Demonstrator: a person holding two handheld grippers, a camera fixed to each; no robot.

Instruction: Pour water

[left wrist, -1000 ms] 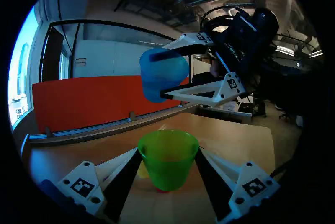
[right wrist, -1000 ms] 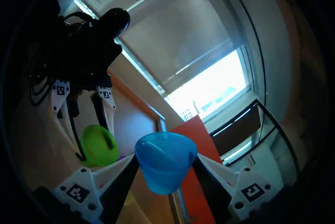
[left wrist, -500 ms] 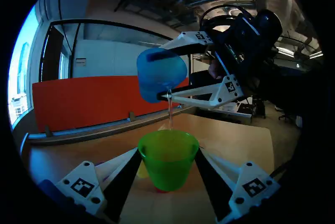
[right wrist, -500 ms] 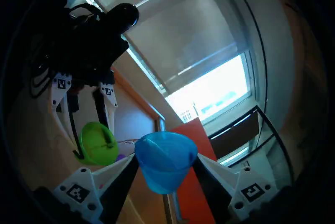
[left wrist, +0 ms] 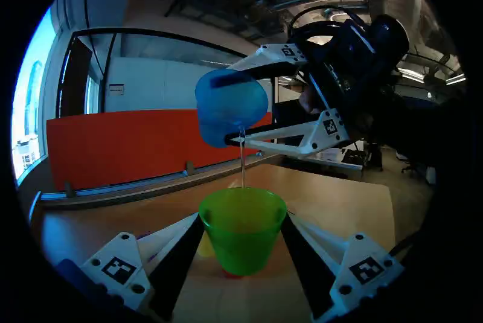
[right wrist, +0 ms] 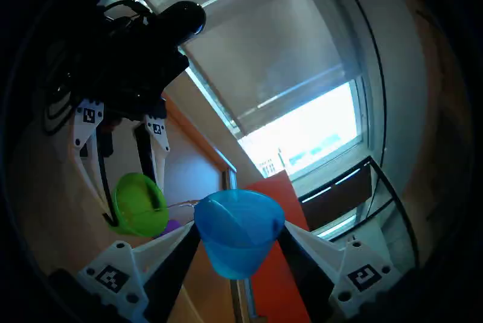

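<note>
A wooden table (left wrist: 338,202) takes the lower part of the left gripper view, and behind it stands a long orange panel (left wrist: 121,142) below a glass wall. The right gripper (left wrist: 223,108) hangs above the table, and a person's hand is partly seen behind it. Its two fingers are clamped on a blue cup (left wrist: 231,101), one on each side. The cup is tilted, with the rim turned down toward the table. The left gripper (left wrist: 241,226) is low over the table and its fingers press on both sides of a green cup (left wrist: 243,235), which is upright and directly under the blue one. A thin stream of water (left wrist: 242,163) falls from the blue rim into the green cup. The two cups are apart and do not touch. Something small and red (left wrist: 235,275) shows just under the green cup's base; I cannot tell what it is.
</note>
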